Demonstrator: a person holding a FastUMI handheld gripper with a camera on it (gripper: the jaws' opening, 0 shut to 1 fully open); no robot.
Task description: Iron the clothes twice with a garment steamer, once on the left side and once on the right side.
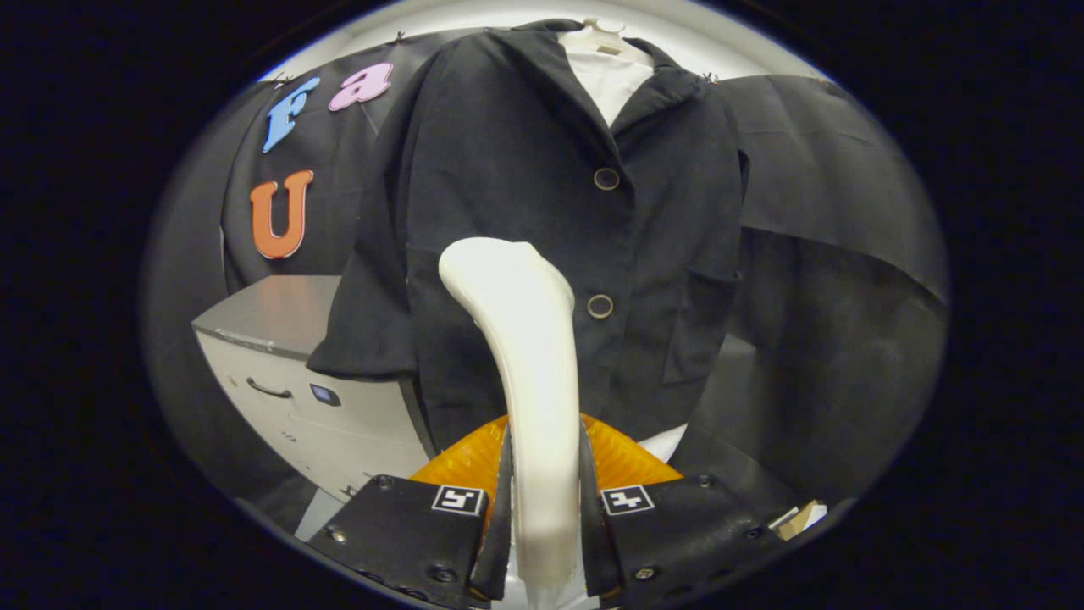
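A white garment steamer [525, 339] stands upright between my fingers, and my gripper [544, 474] is shut on its handle. Its rounded head rises just ahead of the fingers and rests against or very near the left front panel of a dark short-sleeved jacket [525, 152]. The jacket hangs on a white mannequin form [608, 80], with two round buttons [605, 179] down its front. Whether the steamer head touches the cloth I cannot tell.
A grey drawer cabinet [296, 381] stands to the left, behind the jacket's sleeve. Black cloth [838, 254] hangs behind and to the right of the jacket. A small cardboard piece [800, 518] lies low at the right, beside the fingers.
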